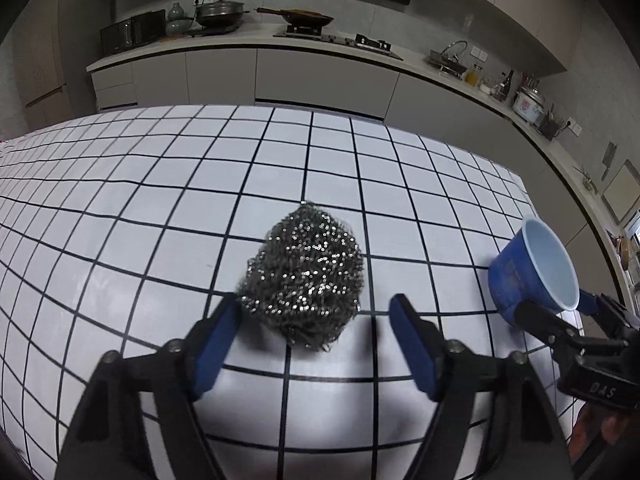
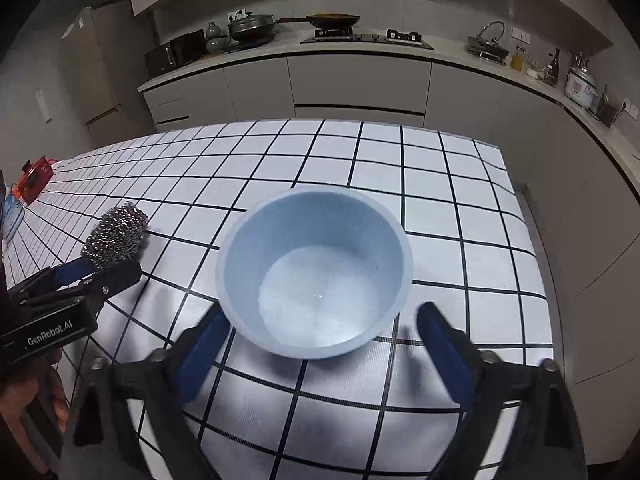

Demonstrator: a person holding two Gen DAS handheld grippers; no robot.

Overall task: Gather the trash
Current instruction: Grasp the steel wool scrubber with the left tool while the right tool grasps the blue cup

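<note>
A steel wool scrubber (image 1: 306, 272) lies on the white, black-gridded tablecloth (image 1: 160, 208). My left gripper (image 1: 314, 300) stands open astride its near end; the left pad (image 1: 218, 344) is against the wool, the right pad is apart from it. In the right wrist view the scrubber (image 2: 116, 238) sits left, with the left gripper (image 2: 112, 266) around it. A blue plastic bowl (image 2: 316, 276), pale inside and holding nothing, stands upright to the scrubber's right. My right gripper (image 2: 323, 310) is open astride its near rim, a gap showing at the right finger. In the left wrist view the bowl (image 1: 532, 264) and right gripper (image 1: 556, 306) appear at right.
A small red device (image 2: 34, 178) lies at the table's far left. The table's right edge (image 2: 532, 248) drops to the floor just beyond the bowl. A kitchen counter (image 2: 360, 52) with pans and a stove runs behind. A hand (image 2: 32, 396) holds the left gripper.
</note>
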